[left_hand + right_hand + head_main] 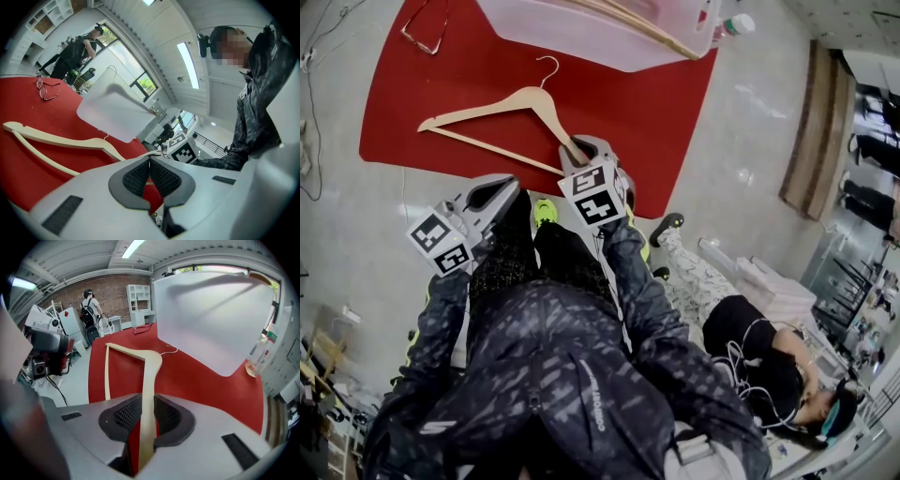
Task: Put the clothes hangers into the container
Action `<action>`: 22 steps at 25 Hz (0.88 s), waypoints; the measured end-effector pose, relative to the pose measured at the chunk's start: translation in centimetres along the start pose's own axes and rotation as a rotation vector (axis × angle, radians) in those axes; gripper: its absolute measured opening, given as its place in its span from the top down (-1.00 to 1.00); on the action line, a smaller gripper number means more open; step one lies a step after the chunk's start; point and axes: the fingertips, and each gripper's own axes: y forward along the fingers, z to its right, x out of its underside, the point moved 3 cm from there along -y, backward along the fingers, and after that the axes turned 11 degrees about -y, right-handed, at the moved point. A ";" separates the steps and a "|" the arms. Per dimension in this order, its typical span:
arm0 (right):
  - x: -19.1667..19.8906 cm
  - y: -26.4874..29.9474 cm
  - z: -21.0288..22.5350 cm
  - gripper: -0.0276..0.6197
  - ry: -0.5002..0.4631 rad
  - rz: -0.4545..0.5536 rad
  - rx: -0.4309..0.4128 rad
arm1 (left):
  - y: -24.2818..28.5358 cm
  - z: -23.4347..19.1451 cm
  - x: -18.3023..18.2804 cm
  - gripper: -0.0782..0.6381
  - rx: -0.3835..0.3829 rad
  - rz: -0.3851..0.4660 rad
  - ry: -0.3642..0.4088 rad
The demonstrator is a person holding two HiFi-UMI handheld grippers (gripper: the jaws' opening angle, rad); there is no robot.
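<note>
A pale wooden clothes hanger (502, 103) with a wire hook lies on the red mat (412, 84). My right gripper (577, 150) is shut on the end of its right arm; in the right gripper view the wooden arm (150, 371) runs straight up between the dark pads (125, 414), and the gripper (146, 414) points steeply down. The translucent container (581, 28) stands at the mat's far edge with another wooden hanger in it. My left gripper (508, 186) hovers to the left of the right one, near the mat's front edge. Its jaws (149, 164) meet with nothing between them.
A pair of glasses (422, 33) lies on the mat's far left. A plastic bottle (733, 26) stands right of the container (211, 319). A person (769, 361) lies on the floor at the right, with white boxes nearby. Another person (89, 305) stands far off.
</note>
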 end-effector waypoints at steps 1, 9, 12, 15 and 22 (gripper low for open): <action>-0.3 -0.2 0.0 0.65 0.001 0.008 0.001 | -0.1 0.1 0.0 0.75 0.000 0.001 0.001; -1.0 -2.3 0.3 0.65 0.002 0.047 0.001 | 0.1 0.7 0.6 0.75 0.003 0.006 0.014; -1.2 -3.1 0.3 0.65 -0.001 0.055 0.002 | -0.1 0.9 0.6 0.75 0.003 0.010 0.019; -1.3 -4.2 0.9 0.65 -0.005 0.064 0.005 | 0.1 1.3 0.3 0.75 0.002 0.015 0.028; -2.7 -7.0 2.0 0.65 -0.027 0.091 0.031 | -0.2 2.2 -0.8 0.75 -0.007 0.033 0.055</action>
